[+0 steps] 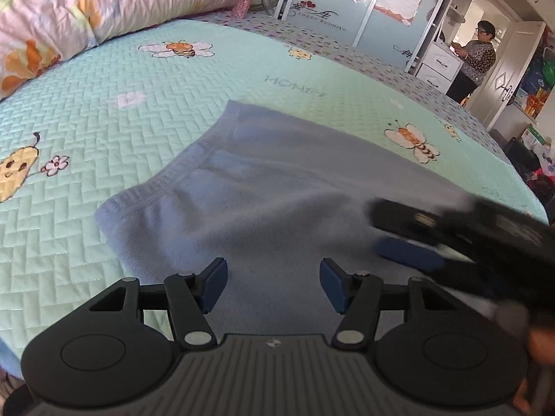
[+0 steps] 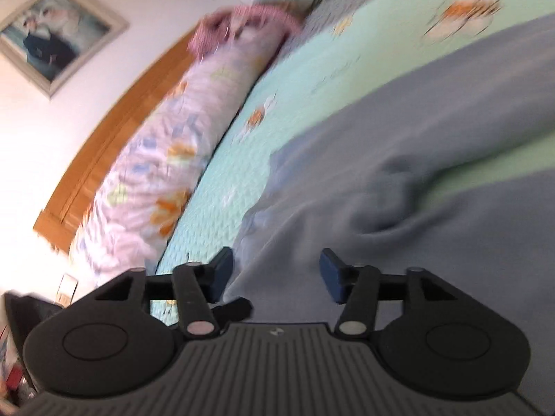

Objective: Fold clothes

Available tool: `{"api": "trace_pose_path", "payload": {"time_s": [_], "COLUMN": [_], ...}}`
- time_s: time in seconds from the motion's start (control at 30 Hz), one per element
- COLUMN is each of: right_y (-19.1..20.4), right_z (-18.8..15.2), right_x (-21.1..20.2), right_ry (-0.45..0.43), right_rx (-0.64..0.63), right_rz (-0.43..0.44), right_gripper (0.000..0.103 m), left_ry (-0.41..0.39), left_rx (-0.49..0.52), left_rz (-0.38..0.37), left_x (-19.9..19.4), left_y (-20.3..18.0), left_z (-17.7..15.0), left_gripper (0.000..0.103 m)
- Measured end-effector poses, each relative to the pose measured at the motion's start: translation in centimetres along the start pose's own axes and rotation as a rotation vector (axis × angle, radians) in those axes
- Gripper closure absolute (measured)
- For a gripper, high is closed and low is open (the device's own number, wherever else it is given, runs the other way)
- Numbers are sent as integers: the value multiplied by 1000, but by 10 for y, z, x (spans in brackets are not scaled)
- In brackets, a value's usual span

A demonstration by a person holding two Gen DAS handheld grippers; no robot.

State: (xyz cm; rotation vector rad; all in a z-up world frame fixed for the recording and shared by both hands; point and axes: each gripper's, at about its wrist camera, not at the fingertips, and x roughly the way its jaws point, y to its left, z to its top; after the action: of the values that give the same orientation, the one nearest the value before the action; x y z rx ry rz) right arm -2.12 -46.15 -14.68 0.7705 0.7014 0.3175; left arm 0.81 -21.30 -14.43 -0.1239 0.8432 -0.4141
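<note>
Grey-blue garment (image 1: 263, 187) spread on the bed (image 1: 104, 121), left gripper (image 1: 273, 284) jaws spread above it, right gripper (image 2: 274, 274) jaws spread, empty

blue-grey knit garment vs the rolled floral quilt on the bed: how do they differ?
The blue-grey knit garment is one plain colour; the rolled pink floral quilt is printed with orange and blue flowers. The garment lies spread fairly flat mid-bed with a rumple near one edge; the quilt is bundled into a thick roll along the wooden headboard. Both rest on the mint quilted bee-print bedspread.
</note>
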Motion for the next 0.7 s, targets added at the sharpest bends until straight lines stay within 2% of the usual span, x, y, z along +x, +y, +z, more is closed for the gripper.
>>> {"api": "trace_pose_path", "payload": {"time_s": [0.03, 0.07, 0.1, 0.13, 0.17, 0.2, 0.23, 0.27, 0.3, 0.33, 0.4, 0.47, 0.6, 0.63, 0.7], "right_y": [-6, -12, -17, -22, -13, -4, 6, 15, 24, 34, 31, 20, -6, -5, 14], "right_z": [5, 9, 12, 14, 15, 16, 16, 20, 25, 30, 40, 50, 108, 114, 117], "right_x": [11, 22, 17, 11, 4, -3, -10, 2, 14, 27, 84, 124, 162, 165, 155], "right_ry": [19, 37, 43, 49, 23, -5, -34, -14, 12, 38, 200, 289, 325, 362, 392], "right_rx": [7, 15, 57, 102, 91, 75, 59, 30, 0, -30, -41, -58, 172, 206, 107], "right_rz": [-75, -158, -166, -165, -129, -89, -50, -40, -34, -28, -19, -91, -49, -46, -14], "right_gripper": [43, 53, 59, 57, 57, 56, 46, 33, 29, 29, 29, 33, 33, 32, 32], "left_ry": [-8, -15, -23, -32, -63, -92, -94, -96, -98, -96, -91, -84, -70, -63, -56], "left_rx": [1, 2, 3, 5, 37, 68, 98, 127, 154, 139, 108, 65, 12, 4, -6], "left_rz": [-8, -17, -25, -34, -47, -59, -50, -42, -35, -57, -100, -140, -194, -201, -222], "left_x": [3, 6, 9, 12, 12, 12, 12, 12, 12, 12, 11, 9, 9, 10, 11], "left_y": [3, 7, 10, 14, 13, 12, 8, 5, 1, 3, 8, 19, 30, 31, 33], "left_z": [-7, -13, -20, -26, -32, -38, -38, -38, -39, -37, -34, -31, -23, -21, -17], "left_gripper": [42, 42, 42, 38, 32, 30, 28, 27, 26, 26, 25, 25, 25, 25, 25]}}
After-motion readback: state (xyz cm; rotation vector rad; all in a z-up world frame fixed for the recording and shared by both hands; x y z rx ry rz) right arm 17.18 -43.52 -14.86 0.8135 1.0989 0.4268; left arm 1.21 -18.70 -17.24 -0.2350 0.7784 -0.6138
